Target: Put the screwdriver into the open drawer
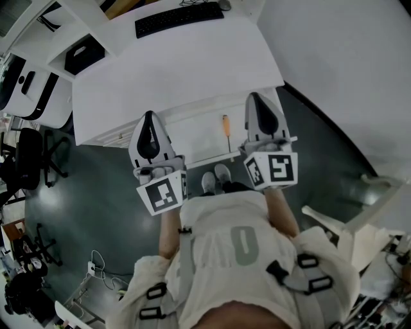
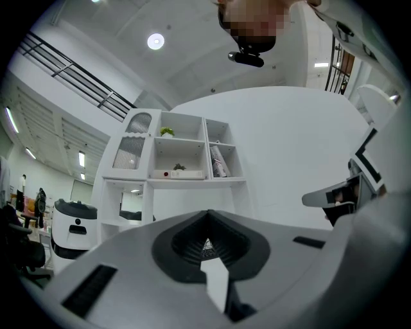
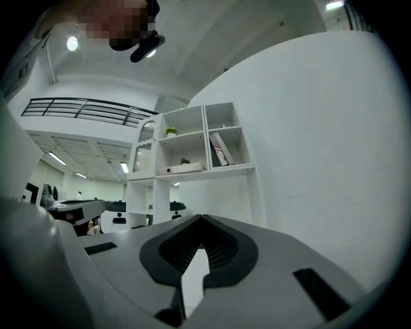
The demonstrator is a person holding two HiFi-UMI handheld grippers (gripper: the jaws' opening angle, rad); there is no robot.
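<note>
The screwdriver, with an orange handle and a thin dark shaft, lies in the open white drawer under the desk's front edge. My left gripper hovers over the drawer's left part, shut and empty. Just right of the screwdriver, my right gripper is held over the drawer's right end, also shut with nothing in it. Both point level, away from me. In the left gripper view the jaws meet; in the right gripper view the jaws meet too. Neither gripper touches the screwdriver.
The white desk carries a black keyboard at its far edge. A white wall runs along the right. Black office chairs stand at the left. A white shelf unit shows ahead in both gripper views.
</note>
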